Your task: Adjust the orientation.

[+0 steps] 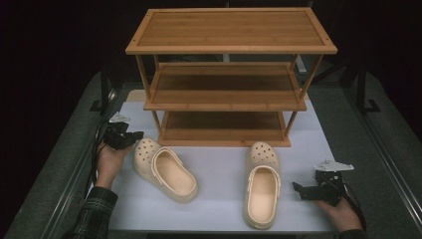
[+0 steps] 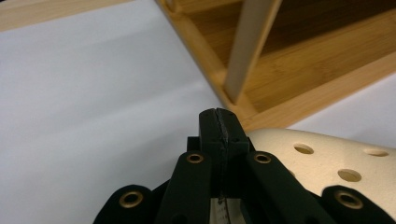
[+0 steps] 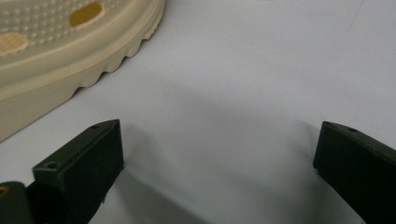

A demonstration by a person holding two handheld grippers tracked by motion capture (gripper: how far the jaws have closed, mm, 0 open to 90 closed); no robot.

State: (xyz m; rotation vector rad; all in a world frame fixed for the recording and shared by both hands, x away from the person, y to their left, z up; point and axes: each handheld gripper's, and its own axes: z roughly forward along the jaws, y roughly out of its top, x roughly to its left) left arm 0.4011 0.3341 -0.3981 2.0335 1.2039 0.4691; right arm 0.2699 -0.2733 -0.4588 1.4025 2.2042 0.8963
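Two cream perforated clogs lie on the white table sheet in front of a wooden three-tier shoe rack (image 1: 226, 74). The left clog (image 1: 164, 169) points up and left, toe near the rack's left foot. The right clog (image 1: 262, 184) points straight toward the rack. My left gripper (image 1: 135, 134) is shut with nothing in it, its tip just beside the left clog's toe (image 2: 327, 163). My right gripper (image 1: 297, 189) rests open on the sheet right of the right clog, whose sole edge (image 3: 70, 60) lies ahead at the left, with bare sheet between the jaws.
The rack's lowest shelf (image 1: 224, 127) sits just behind the clogs; its corner post (image 2: 250, 46) rises ahead of my left gripper. The white sheet (image 1: 219, 164) ends near the front edge, with grey table border on both sides.
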